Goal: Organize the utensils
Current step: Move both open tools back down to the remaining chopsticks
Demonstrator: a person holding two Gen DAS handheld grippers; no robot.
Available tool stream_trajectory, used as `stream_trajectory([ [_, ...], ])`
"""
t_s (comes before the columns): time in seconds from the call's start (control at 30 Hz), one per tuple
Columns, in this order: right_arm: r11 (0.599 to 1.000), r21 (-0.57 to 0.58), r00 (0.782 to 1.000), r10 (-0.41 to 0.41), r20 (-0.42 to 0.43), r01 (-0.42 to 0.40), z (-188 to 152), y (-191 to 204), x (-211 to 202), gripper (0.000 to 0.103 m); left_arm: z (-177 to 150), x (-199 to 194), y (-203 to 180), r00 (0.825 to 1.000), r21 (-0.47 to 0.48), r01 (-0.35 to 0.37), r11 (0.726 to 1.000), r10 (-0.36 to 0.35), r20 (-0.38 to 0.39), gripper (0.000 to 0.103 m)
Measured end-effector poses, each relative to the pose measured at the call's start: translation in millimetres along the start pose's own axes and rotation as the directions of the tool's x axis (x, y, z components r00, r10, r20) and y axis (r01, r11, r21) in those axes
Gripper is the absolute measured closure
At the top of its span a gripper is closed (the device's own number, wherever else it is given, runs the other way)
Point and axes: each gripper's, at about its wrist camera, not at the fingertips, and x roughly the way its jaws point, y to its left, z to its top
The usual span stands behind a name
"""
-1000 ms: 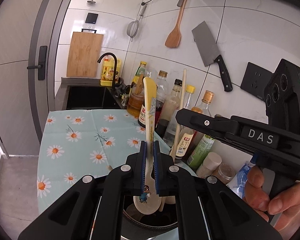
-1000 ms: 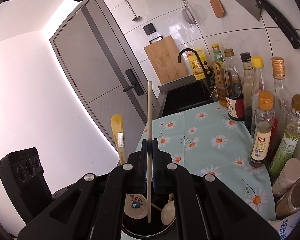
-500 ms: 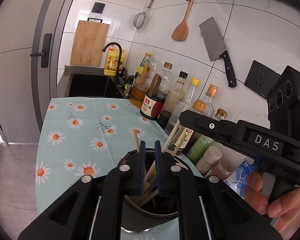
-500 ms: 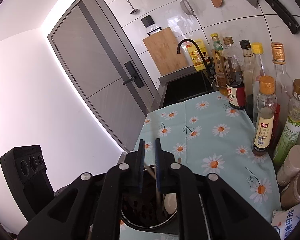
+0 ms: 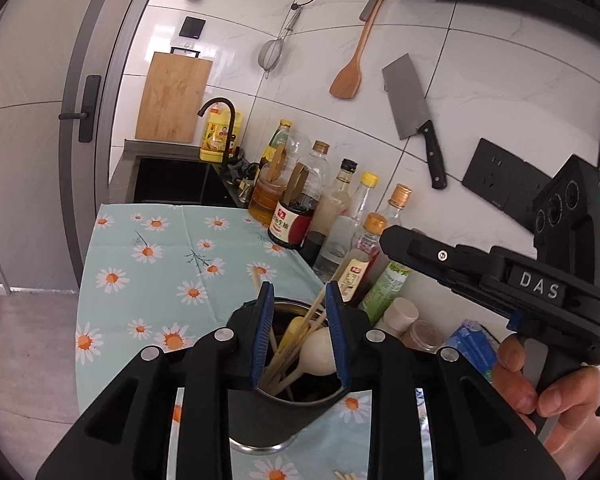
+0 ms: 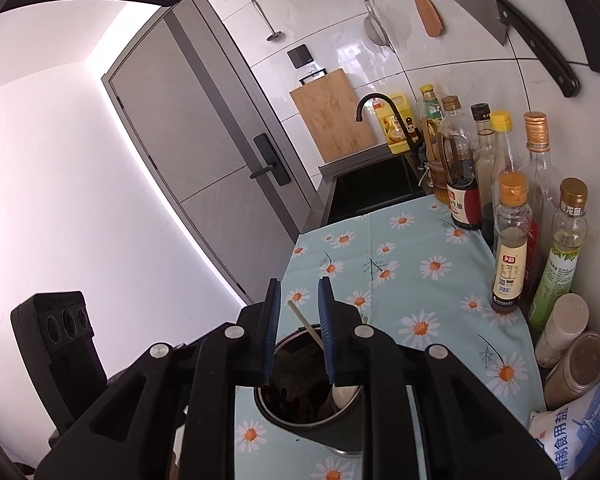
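A dark metal utensil holder [image 5: 268, 412] stands on the daisy tablecloth [image 5: 148, 264], right below both grippers. Wooden chopsticks [image 5: 314, 312], a yellow spoon [image 5: 294, 330] and a white spoon [image 5: 318, 354] stand loose inside it. My left gripper [image 5: 299, 292] hovers over the rim, its jaws opening, and its pads touch nothing. My right gripper [image 6: 300, 286] is above the same holder [image 6: 300, 420] with jaws opening. A chopstick [image 6: 306, 326] leans between them, untouched, and the white spoon [image 6: 346, 394] lies in the cup. A hand [image 5: 540, 392] grips the right gripper's handle.
Sauce and oil bottles [image 6: 510, 240] line the wall on the right, with small jars [image 6: 564, 320] and a blue salt bag [image 6: 580, 432] nearer. Beyond the cloth lies a black sink [image 5: 172, 184] with a faucet. A cleaver [image 5: 412, 108] and wooden spatula [image 5: 352, 64] hang on the tiles.
The left gripper let go of the yellow spoon and the right let go of a chopstick; both now stand in the holder. Both sets of jaws have parted and drawn back slightly.
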Motion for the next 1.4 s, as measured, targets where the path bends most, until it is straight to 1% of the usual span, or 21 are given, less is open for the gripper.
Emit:
stream_trajectory([
  [0.1, 1.0, -0.01, 1.0, -0.005, -0.005, 0.005, -3, 3, -12, 0.078, 0, -10, -2, 1.0, -0.002, 0.007, 1.0, -0.007, -0.001, 0.077],
  [0.3, 1.0, -0.02, 0.999, -0.012, -0.043, 0.011, -11, 5, -36, 0.077, -4, -35, -10, 1.0, 0.001, 0.013, 1.0, -0.013, -0.002, 0.077],
  [0.33, 1.0, -0.022, 0.998, -0.016, -0.053, 0.015, -14, 5, -40, 0.074, -6, -39, -12, 1.0, 0.008, 0.009, 1.0, -0.009, -0.003, 0.076],
  [0.37, 1.0, -0.025, 0.998, -0.017, -0.06, 0.016, -16, 5, -45, 0.069, -8, -43, -14, 1.0, 0.012, 0.011, 1.0, -0.011, -0.007, 0.074],
  [0.43, 0.999, -0.039, 0.996, -0.029, -0.08, 0.026, -22, 6, -53, 0.064, -12, -50, -15, 1.0, 0.008, 0.011, 1.0, -0.011, -0.013, 0.068],
  [0.53, 0.997, -0.072, 0.992, -0.039, -0.116, 0.031, -30, 6, -61, 0.064, -17, -57, -17, 0.999, 0.008, 0.023, 1.0, -0.023, -0.033, 0.067],
  [0.63, 0.995, -0.082, 0.981, -0.064, -0.185, 0.05, -40, 5, -65, 0.064, -25, -63, -17, 0.998, -0.001, 0.033, 0.999, -0.033, -0.053, 0.066],
  [0.67, 0.996, -0.077, 0.974, -0.068, -0.217, 0.052, -44, 4, -66, 0.064, -29, -65, -16, 0.997, -0.005, 0.035, 0.999, -0.035, -0.062, 0.065],
  [0.73, 0.997, -0.058, 0.957, -0.067, -0.283, 0.052, -54, -1, -63, 0.064, -37, -68, -15, 0.997, -0.009, 0.029, 1.0, -0.029, -0.071, 0.061],
  [0.83, 0.997, -0.045, 0.935, -0.078, -0.347, 0.067, -72, -8, -61, 0.064, -49, -68, -13, 0.994, -0.022, 0.027, 0.999, -0.029, -0.102, 0.061],
  [0.93, 0.996, -0.019, 0.901, -0.091, -0.424, 0.092, -89, -19, -54, 0.064, -64, -66, -10, 0.99, -0.041, 0.02, 0.999, -0.026, -0.141, 0.061],
  [1.07, 0.989, 0.053, 0.837, -0.087, -0.541, 0.137, -116, -40, -44, 0.064, -83, -65, -6, 0.983, -0.063, 0.02, 0.998, -0.031, -0.181, 0.061],
  [1.1, 0.986, 0.068, 0.819, -0.085, -0.567, 0.149, -122, -44, -41, 0.064, -88, -65, -6, 0.981, -0.067, 0.021, 0.998, -0.033, -0.189, 0.061],
  [1.2, 0.974, 0.106, 0.757, -0.087, -0.648, 0.202, -144, -59, -32, 0.064, -99, -64, -5, 0.976, -0.079, 0.021, 0.997, -0.037, -0.213, 0.061],
  [1.23, 0.967, 0.12, 0.726, -0.083, -0.682, 0.223, -153, -65, -28, 0.064, -103, -63, -5, 0.974, -0.082, 0.022, 0.996, -0.04, -0.223, 0.061],
  [1.33, 0.955, 0.142, 0.665, -0.072, -0.743, 0.262, -172, -76, -19, 0.064, -114, -62, -5, 0.967, -0.098, 0.026, 0.995, -0.05, -0.251, 0.061],
  [1.37, 0.952, 0.154, 0.652, -0.06, -0.756, 0.266, -178, -79, -16, 0.064, -117, -61, -5, 0.964, -0.101, 0.028, 0.994, -0.053, -0.259, 0.061],
  [1.4, 0.949, 0.165, 0.643, -0.049, -0.764, 0.268, -182, -80, -14, 0.065, -122, -60, -6, 0.962, -0.102, 0.028, 0.994, -0.055, -0.269, 0.061],
])
